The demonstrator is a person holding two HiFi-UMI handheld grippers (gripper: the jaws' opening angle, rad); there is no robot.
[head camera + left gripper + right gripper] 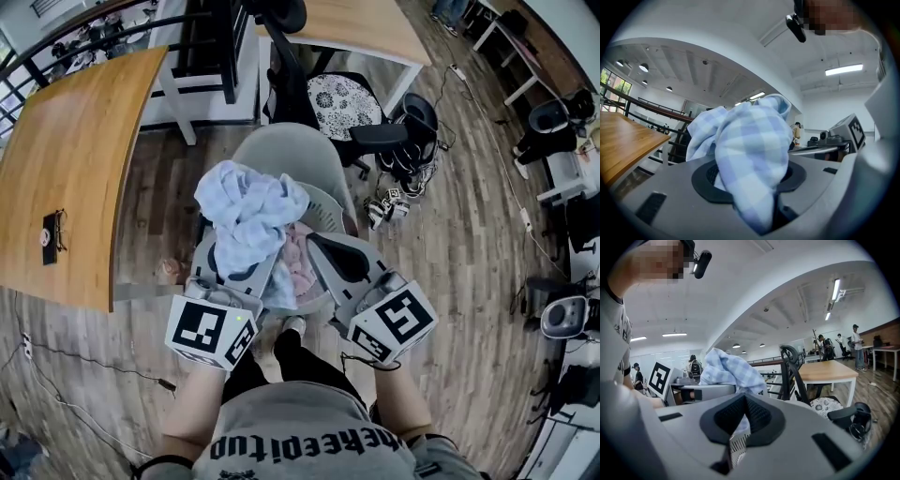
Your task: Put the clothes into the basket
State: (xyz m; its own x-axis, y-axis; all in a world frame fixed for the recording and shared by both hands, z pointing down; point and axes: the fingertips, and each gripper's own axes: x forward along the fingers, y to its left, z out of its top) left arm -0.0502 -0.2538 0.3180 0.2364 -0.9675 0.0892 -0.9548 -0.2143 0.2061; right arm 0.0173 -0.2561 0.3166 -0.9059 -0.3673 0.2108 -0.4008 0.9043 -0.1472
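Note:
A light blue checked cloth [248, 211] hangs bunched over the grey slatted basket [330, 202], and my left gripper [246, 255] is shut on it. In the left gripper view the cloth [750, 154] fills the space between the jaws of that gripper [754, 176] and spills over both. Pink clothes [298, 267] lie inside the basket below it. My right gripper [323, 242] is just right of the cloth, over the basket, shut with nothing in it. In the right gripper view the gripper [745, 399] has its black pads meeting at the tips, and the cloth [729, 369] shows to the left.
A long wooden table [66, 169] runs along the left. A black office chair with a patterned cushion [342, 98] and a white-legged desk [366, 28] stand beyond the basket. Black gear and cables [412, 141] lie on the floor at right. The person's foot [292, 326] is by the basket.

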